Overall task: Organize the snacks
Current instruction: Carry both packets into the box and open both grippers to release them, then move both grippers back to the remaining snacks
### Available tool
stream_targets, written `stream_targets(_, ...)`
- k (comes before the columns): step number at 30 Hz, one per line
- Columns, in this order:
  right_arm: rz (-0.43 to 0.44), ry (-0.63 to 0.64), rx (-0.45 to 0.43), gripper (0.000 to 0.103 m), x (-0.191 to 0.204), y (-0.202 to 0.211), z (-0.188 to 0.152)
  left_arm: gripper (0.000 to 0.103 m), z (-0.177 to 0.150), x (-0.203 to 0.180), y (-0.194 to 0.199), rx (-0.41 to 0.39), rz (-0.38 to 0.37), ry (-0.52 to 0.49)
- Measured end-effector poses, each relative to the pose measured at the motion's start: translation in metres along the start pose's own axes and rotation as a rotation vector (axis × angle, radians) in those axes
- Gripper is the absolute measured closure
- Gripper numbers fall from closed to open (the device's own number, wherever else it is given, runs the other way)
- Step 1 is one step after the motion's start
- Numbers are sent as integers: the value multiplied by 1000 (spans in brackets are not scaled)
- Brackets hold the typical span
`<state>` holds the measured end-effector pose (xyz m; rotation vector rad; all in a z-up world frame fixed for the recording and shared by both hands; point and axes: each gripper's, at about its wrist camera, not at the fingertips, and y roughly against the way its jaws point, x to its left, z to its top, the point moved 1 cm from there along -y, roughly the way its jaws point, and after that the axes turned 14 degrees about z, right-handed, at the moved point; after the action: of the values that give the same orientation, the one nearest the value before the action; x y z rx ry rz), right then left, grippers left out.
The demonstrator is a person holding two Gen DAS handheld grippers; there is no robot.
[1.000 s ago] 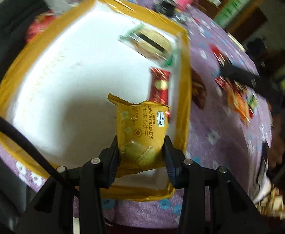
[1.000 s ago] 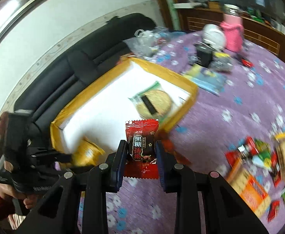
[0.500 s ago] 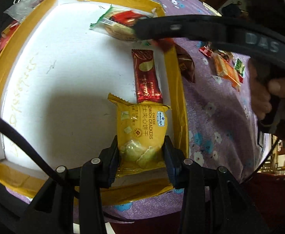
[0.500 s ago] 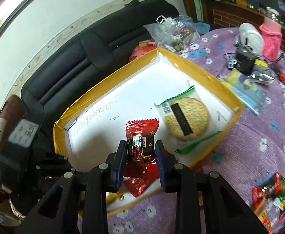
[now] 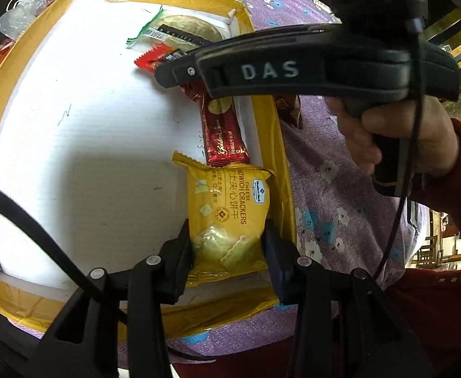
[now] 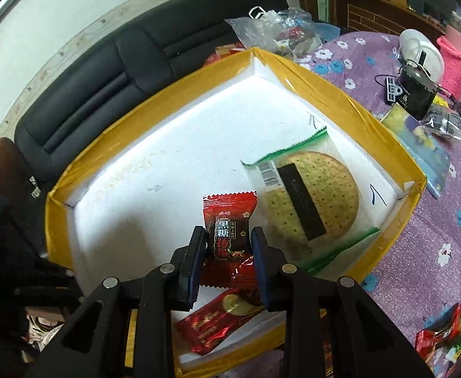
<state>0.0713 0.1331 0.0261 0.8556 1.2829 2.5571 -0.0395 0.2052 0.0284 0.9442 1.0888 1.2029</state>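
My left gripper (image 5: 229, 239) is shut on a yellow cheese cracker pack (image 5: 230, 211), held low over the near right corner of the white tray with yellow taped rim (image 5: 281, 157). My right gripper (image 6: 229, 245) is shut on a small red candy packet (image 6: 229, 220), held over the same tray (image 6: 341, 100) beside the round cracker in a clear bag (image 6: 309, 201). A red Golden bar (image 5: 225, 135) lies in the tray by its right wall; it also shows under the right gripper (image 6: 218, 321). The right gripper's body (image 5: 293, 69) crosses the left wrist view.
A purple flowered tablecloth (image 6: 435, 236) covers the table. Loose snacks (image 6: 441, 337) lie at the right. A black box (image 6: 416, 91), pink knit holder (image 6: 454, 60) and white bowl (image 6: 419, 47) stand at the far side. A black sofa (image 6: 136, 56) is behind the tray.
My right gripper has carried the red candy packet from over the tablecloth to above the tray, beside the round cracker. My left gripper has lowered the yellow pack toward the tray's near right corner.
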Motion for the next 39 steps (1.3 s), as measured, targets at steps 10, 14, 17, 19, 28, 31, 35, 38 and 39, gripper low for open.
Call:
stream_targets(10, -92, 11, -4, 75, -10, -2, -3, 60, -3, 0, 2, -3, 13, -1)
stream_targets(14, -91, 3, -12, 75, -10, -1, -3, 58, -9, -7, -2, -8, 30, 0)
stream_targets(17, -88, -2, -21, 75, -9, 3, -5, 57, -10, -13, -2, -9, 42, 2)
stream_targets(19, -82, 0, -28, 74, -8, 5, -4, 55, -10, -16, 0, -10, 46, 5)
stream_targets(28, -61, 3, -94, 51, 0, 32, -13, 40, -14, -21, 3, -35, 70, 93)
stream_targets(31, -52, -15, -124, 44, 2, 45, -17, 34, -17, -19, 10, -66, 66, 142)
stream_targets(35, -35, -47, -162, 36, 1, 61, -26, 34, -16, -19, 17, -83, 80, 167)
stream_targets(38, -30, -74, -184, 30, -2, 73, -35, 33, -13, -23, 20, -96, 105, 171)
stream_targets(39, -30, -85, -191, 27, -4, 76, -38, 33, -13, -23, 20, -99, 109, 173)
